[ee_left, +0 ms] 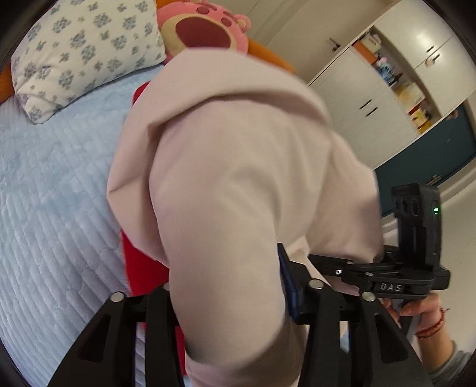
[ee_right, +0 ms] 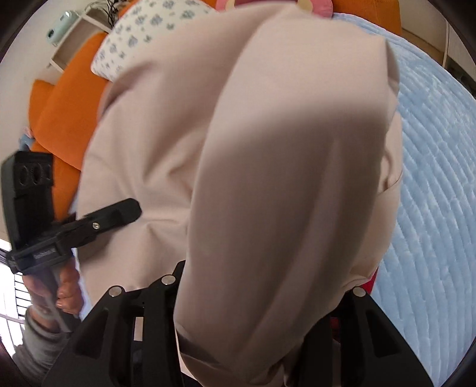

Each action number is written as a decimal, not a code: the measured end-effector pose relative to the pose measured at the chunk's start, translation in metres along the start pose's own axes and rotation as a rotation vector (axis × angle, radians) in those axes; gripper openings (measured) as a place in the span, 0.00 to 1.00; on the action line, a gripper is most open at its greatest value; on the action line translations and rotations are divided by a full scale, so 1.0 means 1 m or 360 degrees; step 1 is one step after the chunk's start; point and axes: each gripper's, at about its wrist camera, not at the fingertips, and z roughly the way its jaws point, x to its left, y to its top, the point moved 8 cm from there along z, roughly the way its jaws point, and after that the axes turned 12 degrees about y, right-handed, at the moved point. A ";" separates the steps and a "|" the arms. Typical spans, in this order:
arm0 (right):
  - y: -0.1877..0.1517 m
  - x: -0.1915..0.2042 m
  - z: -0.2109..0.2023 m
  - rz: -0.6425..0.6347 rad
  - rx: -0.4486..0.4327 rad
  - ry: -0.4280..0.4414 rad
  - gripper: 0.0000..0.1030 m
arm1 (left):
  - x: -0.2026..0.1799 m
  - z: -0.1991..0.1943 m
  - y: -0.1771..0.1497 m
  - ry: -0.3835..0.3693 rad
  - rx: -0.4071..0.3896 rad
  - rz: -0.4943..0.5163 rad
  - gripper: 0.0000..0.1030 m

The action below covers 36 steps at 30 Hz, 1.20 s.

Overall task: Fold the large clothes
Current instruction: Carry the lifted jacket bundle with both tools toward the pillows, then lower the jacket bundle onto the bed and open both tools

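Garment: a pale pink garment (ee_left: 238, 166) hangs bunched in thick folds over the bed, filling the middle of both wrist views.
Left gripper: my left gripper (ee_left: 232, 303) has the cloth draped between its fingers; the fabric hides the pads, so I cannot tell whether they clamp it or stand clear.
Right gripper: my right gripper (ee_right: 261, 297) is smothered the same way by the garment, and I cannot tell its grip either.
Hands: my right hand (ee_left: 416, 312), in a grey sleeve with a red string at the wrist, shows to the right of the garment in the left view; my left hand (ee_right: 64, 291) shows to its left in the right view.
Bed: a light blue quilted cover (ee_left: 53, 208) lies beneath the garment.
Beyond the garment: a floral pillow (ee_left: 86, 50) and a pink plush toy (ee_left: 205, 26) sit at the head of the bed.
Under the garment: a red cloth (ee_left: 142, 268) peeks out at its lower left edge.
Right of the garment: white cabinets (ee_left: 366, 98) line the wall.
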 end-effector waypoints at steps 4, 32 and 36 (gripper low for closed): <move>-0.003 -0.011 0.016 0.0028 -0.0004 -0.0024 0.56 | 0.012 0.012 -0.007 0.0044 -0.0011 -0.0018 0.67; 0.060 -0.026 0.009 0.0016 -0.0123 -0.0239 0.71 | 0.036 0.005 0.048 0.0280 -0.0089 -0.0037 0.72; 0.060 -0.032 -0.012 0.0133 -0.0069 -0.0107 0.77 | 0.048 -0.026 0.053 0.0292 -0.0187 -0.0104 0.72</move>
